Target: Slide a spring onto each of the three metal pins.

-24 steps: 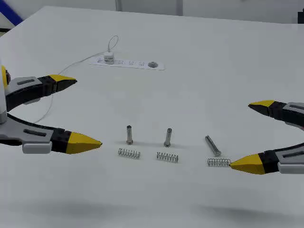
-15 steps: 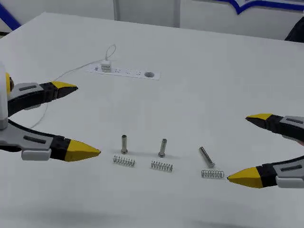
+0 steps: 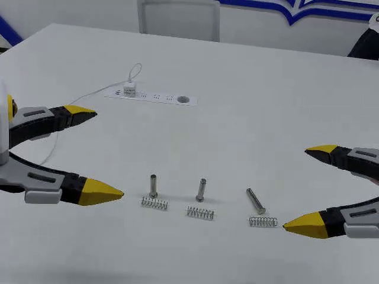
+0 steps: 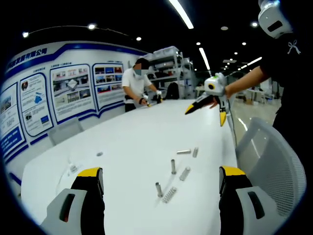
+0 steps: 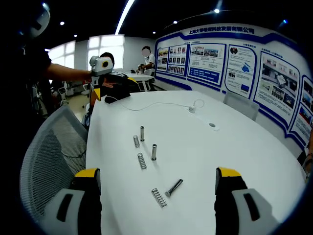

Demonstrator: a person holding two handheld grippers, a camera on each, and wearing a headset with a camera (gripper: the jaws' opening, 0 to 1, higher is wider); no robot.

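Two small metal pins stand upright on the white table, the left pin (image 3: 153, 185) and the middle pin (image 3: 201, 190). A third pin (image 3: 256, 201) lies flat to their right. A loose spring lies in front of each: left spring (image 3: 154, 203), middle spring (image 3: 200, 212), right spring (image 3: 263, 222). My left gripper (image 3: 103, 152) is open, left of the row and holding nothing. My right gripper (image 3: 297, 188) is open too, its near tip just right of the right spring. The right gripper view shows the lying pin (image 5: 174, 187) and its spring (image 5: 158, 197) closest.
A white power strip (image 3: 155, 96) with a plug and a thin cable (image 3: 83, 93) lies further back on the table. A grey chair (image 3: 177, 18) stands behind the table's far edge, and a mesh chair (image 5: 54, 156) at the near edge. A person (image 4: 137, 83) works at another table.
The head camera has tilted up, so pins and springs sit lower in the picture. Both grippers stay open in much the same places. No pin or spring has moved.
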